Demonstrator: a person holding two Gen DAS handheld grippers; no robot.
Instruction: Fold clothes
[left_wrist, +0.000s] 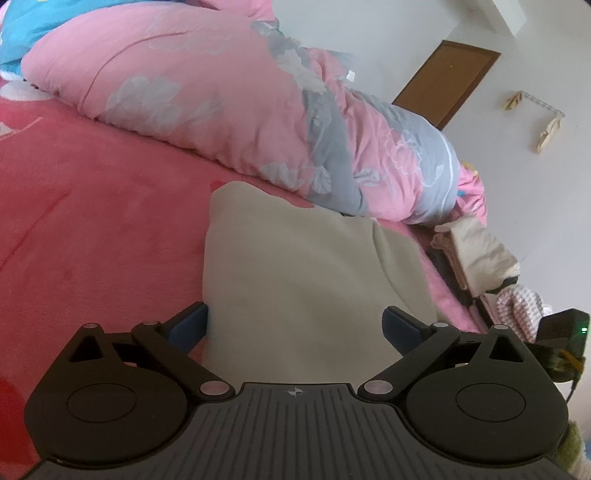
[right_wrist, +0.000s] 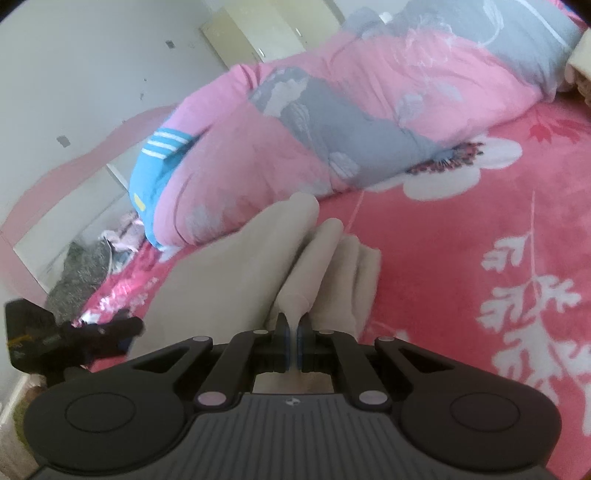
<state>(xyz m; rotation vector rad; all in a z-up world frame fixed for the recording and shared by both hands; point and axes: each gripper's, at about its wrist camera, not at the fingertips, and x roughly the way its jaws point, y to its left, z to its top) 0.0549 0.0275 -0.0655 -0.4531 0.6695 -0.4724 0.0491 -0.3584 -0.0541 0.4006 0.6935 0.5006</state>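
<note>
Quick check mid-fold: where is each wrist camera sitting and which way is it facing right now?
Left wrist: on the left gripper, angled down over the beige garment on the red bedspread; jaws open, with the garment's near part between them.
Right wrist: on the right gripper, angled down; jaws shut on a beige fold.
Shared: garment, bedspread, pink-grey quilt; each view also catches the other gripper at its edge.

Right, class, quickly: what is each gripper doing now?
Left gripper: open, empty, over the beige garment.
Right gripper: shut on a fold of the beige garment.
</note>
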